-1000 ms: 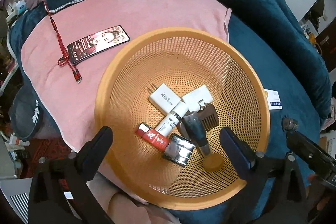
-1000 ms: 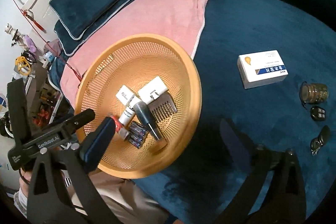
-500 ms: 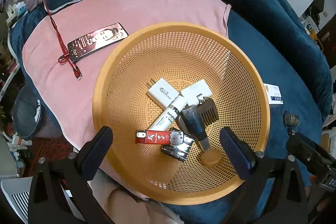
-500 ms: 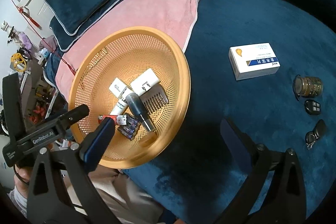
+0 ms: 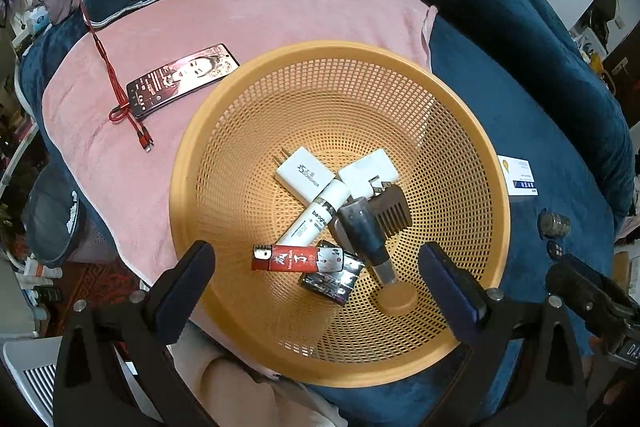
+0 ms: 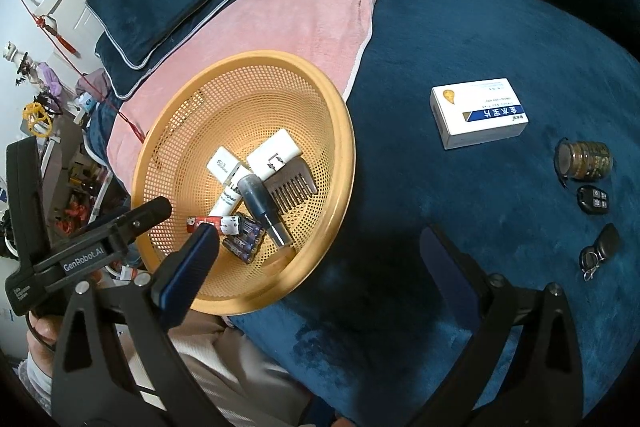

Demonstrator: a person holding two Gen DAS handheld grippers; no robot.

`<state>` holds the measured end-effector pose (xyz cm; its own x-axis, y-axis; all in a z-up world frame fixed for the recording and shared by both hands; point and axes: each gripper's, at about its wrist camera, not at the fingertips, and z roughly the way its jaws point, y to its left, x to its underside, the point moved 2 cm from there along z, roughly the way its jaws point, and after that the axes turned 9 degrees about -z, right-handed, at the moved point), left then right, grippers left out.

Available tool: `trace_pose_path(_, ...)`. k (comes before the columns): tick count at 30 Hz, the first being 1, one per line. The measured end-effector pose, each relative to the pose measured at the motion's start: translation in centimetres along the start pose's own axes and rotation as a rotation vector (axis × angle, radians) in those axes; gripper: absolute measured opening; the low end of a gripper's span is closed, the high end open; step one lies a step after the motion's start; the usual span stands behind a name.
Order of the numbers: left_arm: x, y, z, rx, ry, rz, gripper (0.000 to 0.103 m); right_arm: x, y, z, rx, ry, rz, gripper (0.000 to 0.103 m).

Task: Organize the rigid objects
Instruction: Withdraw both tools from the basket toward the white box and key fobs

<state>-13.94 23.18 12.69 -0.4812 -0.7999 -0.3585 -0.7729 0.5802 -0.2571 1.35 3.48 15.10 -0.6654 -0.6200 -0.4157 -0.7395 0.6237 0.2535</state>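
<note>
Both tongs, left tongs (image 5: 316, 283) and right tongs (image 6: 320, 251), stand apart, empty. Small items collected in orange basket (image 5: 472, 131) on bed; white box (image 6: 478, 113) lies outside, presumably awaiting collection.

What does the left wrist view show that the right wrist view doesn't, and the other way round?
Only the left wrist view shows the phone on the pink towel, with the plug ends of the red cable beside it. Only the right wrist view shows the folding key low on the blue blanket. Both show the orange basket with the lighter, comb and chargers, plus the white box.
</note>
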Motion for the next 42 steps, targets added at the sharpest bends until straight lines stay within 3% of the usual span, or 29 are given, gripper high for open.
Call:
trace_pose_path(16,0.9,-2.5,0.0,0.004,0.015,0.045,0.102,0.9,-1.5,-1.0,0.004,-0.001,0.027,0.101)
trace_pose_path(42,2.6,-8.4,0.4,0.014,0.037,0.155,0.102,3.3,-7.4,-3.9,0.040,-0.027,0.128,0.101)
